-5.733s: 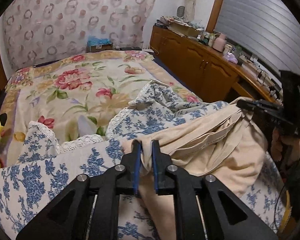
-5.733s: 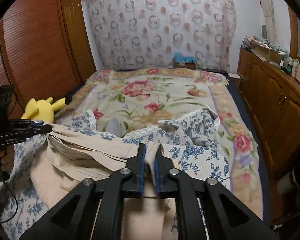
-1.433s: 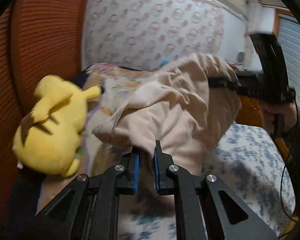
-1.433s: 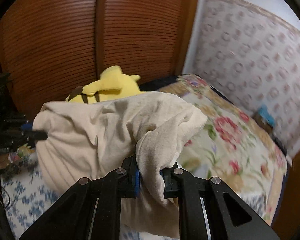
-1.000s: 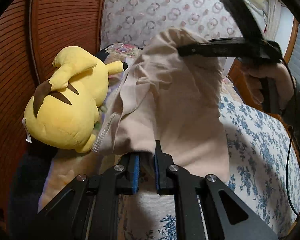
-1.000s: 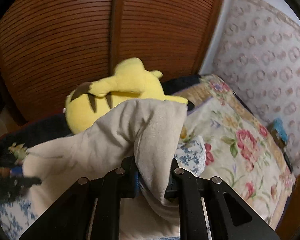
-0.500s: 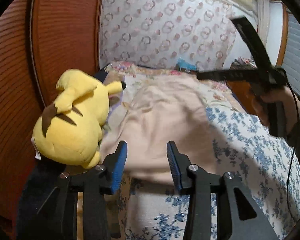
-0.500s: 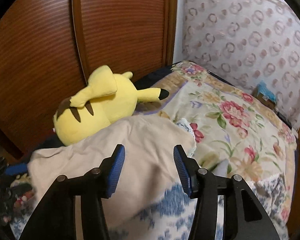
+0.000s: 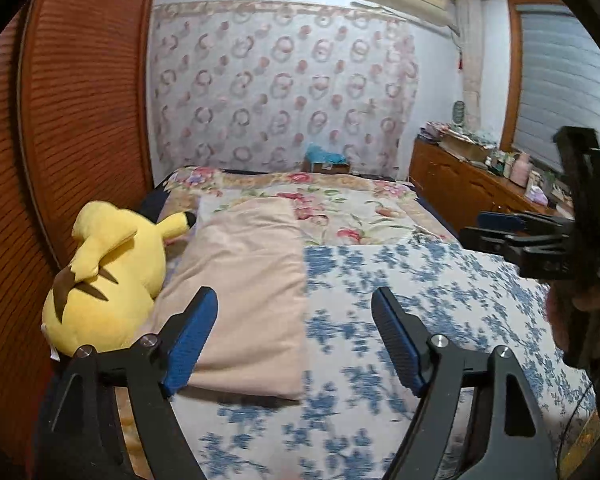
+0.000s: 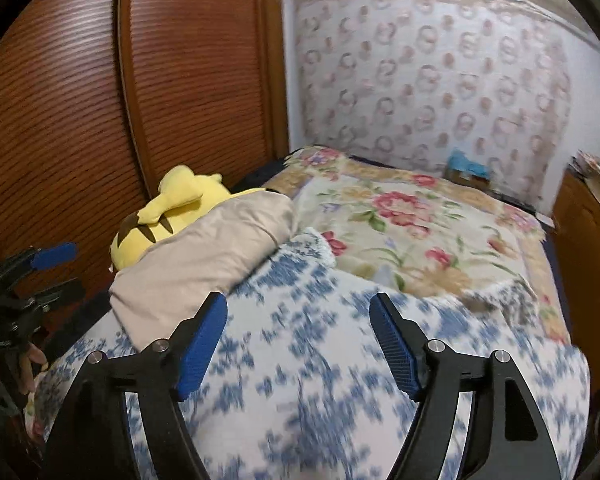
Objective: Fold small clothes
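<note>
Both grippers, left [image 9: 294, 336] and right [image 10: 298, 342], now have fingers wide open and empty; half a second ago they let go. The cloth [image 9: 252, 280] lies folded on the bed [image 9: 420, 320], at 10 o'clock, touching the plush [image 9: 108, 280]. This fold seems finished.

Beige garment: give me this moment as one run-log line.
beige garment: folded, beside yellow plush | left gripper: open, empty | right gripper: open, empty

Dim indoor light; fisheye-bent edges, dark vignette; nearby floral fabric motion-blurred.
</note>
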Demonstrator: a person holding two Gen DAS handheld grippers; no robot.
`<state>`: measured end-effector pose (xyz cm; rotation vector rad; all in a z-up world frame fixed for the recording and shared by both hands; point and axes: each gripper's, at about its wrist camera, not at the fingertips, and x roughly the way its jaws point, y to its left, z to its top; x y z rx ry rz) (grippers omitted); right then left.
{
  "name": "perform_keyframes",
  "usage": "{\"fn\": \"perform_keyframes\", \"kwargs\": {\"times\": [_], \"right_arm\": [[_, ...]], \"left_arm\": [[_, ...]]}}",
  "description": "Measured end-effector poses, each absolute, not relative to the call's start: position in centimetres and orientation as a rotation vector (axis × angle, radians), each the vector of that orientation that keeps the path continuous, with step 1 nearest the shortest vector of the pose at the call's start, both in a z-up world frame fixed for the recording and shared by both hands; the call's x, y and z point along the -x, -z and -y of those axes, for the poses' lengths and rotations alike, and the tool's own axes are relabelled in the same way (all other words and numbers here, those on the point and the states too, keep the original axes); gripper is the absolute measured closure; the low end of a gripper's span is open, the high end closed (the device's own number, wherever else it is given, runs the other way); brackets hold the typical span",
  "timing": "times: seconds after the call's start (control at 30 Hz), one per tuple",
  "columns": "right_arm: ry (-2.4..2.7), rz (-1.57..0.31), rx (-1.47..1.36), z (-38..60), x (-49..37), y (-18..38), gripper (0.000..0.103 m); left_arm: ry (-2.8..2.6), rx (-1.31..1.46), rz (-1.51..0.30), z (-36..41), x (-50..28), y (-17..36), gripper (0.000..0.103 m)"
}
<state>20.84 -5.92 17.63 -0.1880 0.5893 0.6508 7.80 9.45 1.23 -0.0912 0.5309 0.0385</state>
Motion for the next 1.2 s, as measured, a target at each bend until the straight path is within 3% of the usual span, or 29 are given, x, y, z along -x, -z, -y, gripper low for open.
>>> {"fn": "perform_keyframes", "kwargs": {"times": [0.67, 1.2], "right_arm": [[-0.363, -0.383, 0.031, 14.9, -5.5, -21.0, 0.028], [-0.318, -0.353, 0.003, 15.3, -3.6, -19.5, 0.028]], "left_arm": [[0.059, 0.025, -0.439, 2.1, -5.1, -6.7, 0.023], [0.056, 0.013, -0.434, 3.5, -4.3, -7.1, 0.023]]}}
